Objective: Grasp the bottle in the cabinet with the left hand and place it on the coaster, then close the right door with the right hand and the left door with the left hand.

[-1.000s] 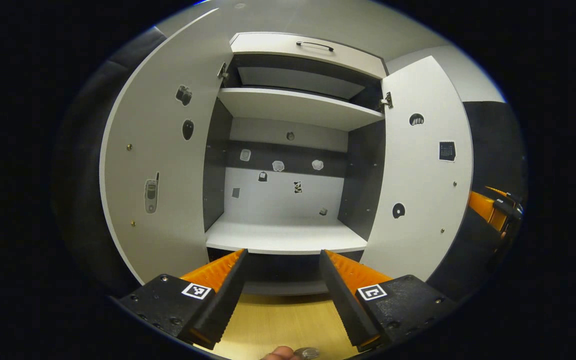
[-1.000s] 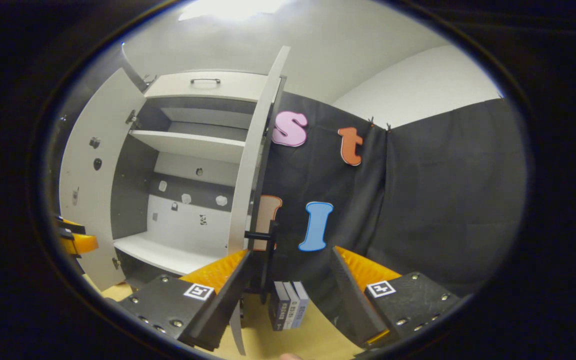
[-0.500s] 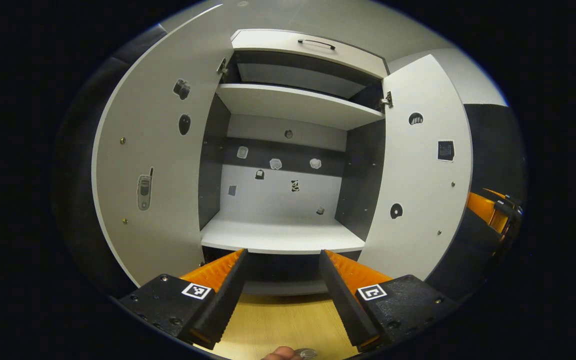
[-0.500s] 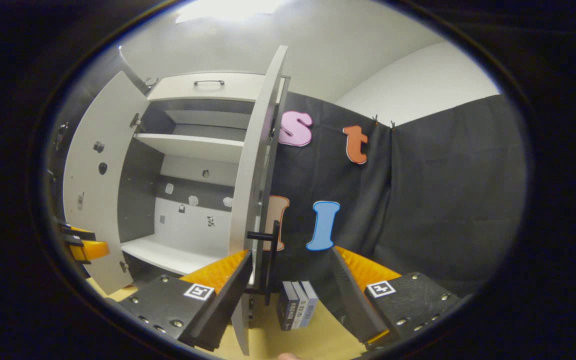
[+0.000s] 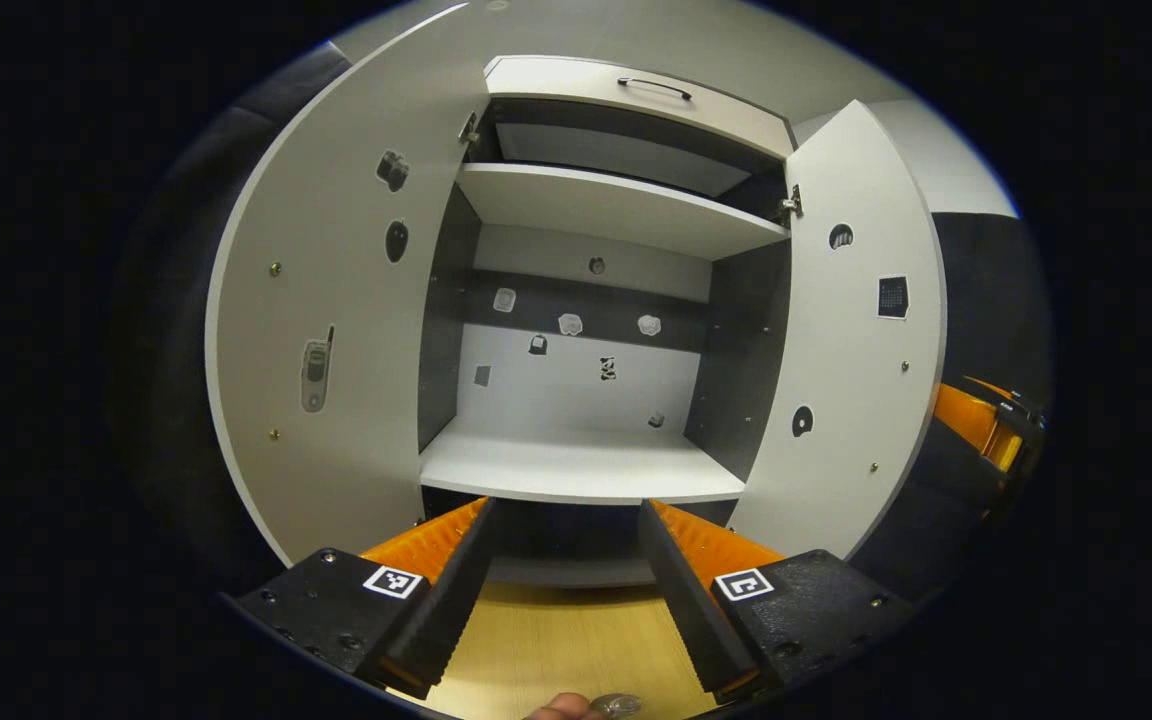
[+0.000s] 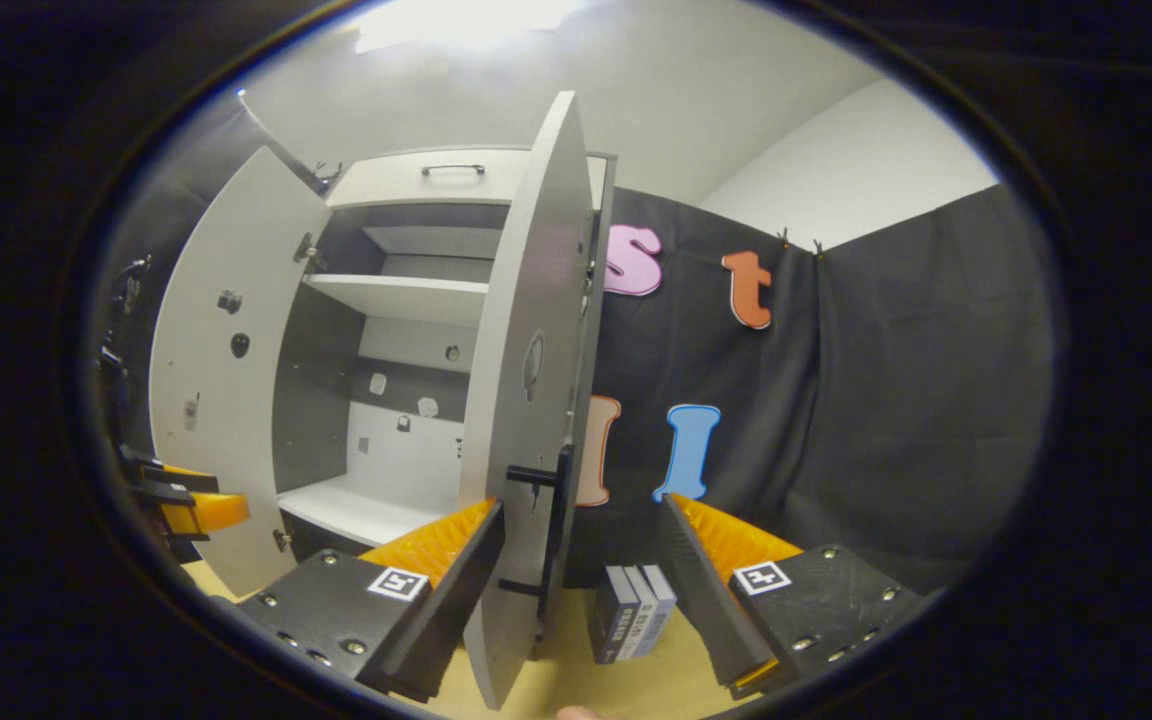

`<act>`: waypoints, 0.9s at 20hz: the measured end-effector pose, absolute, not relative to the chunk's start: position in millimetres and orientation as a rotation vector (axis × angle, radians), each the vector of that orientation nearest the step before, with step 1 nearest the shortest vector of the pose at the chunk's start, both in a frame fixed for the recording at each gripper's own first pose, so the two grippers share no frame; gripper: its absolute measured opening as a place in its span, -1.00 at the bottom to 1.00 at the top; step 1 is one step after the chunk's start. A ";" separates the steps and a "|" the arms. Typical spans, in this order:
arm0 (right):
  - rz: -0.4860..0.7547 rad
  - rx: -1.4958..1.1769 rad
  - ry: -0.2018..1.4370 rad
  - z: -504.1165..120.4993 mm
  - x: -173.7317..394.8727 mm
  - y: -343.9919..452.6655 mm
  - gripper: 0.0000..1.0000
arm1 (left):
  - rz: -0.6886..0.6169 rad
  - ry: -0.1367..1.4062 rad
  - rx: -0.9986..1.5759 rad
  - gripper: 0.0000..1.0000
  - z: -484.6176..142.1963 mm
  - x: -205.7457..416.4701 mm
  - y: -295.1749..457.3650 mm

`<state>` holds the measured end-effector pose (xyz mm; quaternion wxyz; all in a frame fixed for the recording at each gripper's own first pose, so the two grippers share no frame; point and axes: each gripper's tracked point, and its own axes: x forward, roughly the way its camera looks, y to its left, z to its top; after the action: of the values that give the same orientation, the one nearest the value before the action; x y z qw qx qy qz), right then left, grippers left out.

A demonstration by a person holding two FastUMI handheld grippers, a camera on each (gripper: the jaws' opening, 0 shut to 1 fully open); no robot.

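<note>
At the right side of the cabinet (image 5: 736, 350), swinging the right door (image 6: 526, 400) inward toward shut. Carrying the right gripper (image 6: 581, 503) with fingers spread wide and pinching nothing, bracketing the door's near edge and its black handle (image 6: 554, 520) between them. Not telling from here whether either finger is actually touching the door.

Comparing with half a second back: showing more of the door's broad face in the right gripper view, where only a thin edge was facing the camera, and narrowing the same door in the left gripper view. Meaning, as a judgement, working on the right-door step, with much of the swing remaining.

Leaving the left door (image 5: 336, 300) fully open at the left, as before. Hanging the left gripper (image 5: 564, 503) low in front of the cabinet over the tabletop (image 5: 556, 640), fingers likewise spread and holding nothing, much as earlier.

Showing the lower shelf (image 5: 576, 465) bare. Judging the bottle as already out of the cabinet, possibly being the round shiny thing (image 5: 620, 705) at the near edge of the tabletop, too cropped for telling. Keeping the small boxes (image 6: 633, 625) standing right of the door.
</note>
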<state>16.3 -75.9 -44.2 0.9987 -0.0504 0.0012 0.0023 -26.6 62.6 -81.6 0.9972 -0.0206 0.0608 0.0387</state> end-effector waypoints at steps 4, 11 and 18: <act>0.031 -0.091 0.004 -45.6 19.9 -63.7 0.84 | 0.099 0.118 -0.052 0.82 -81.4 -32.1 69.9; 0.103 -0.089 -0.001 -47.3 30.1 -30.7 0.84 | 0.139 0.113 -0.061 0.82 -77.1 -39.0 84.2; 0.179 -0.135 -0.032 -45.4 45.3 3.8 0.86 | 0.211 0.105 -0.078 0.82 -76.3 -55.5 111.1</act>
<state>45.3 3.8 -45.4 0.9936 -0.0671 -0.0161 0.0893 -55.5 111.1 -76.3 0.9923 -0.0391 0.0524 0.1052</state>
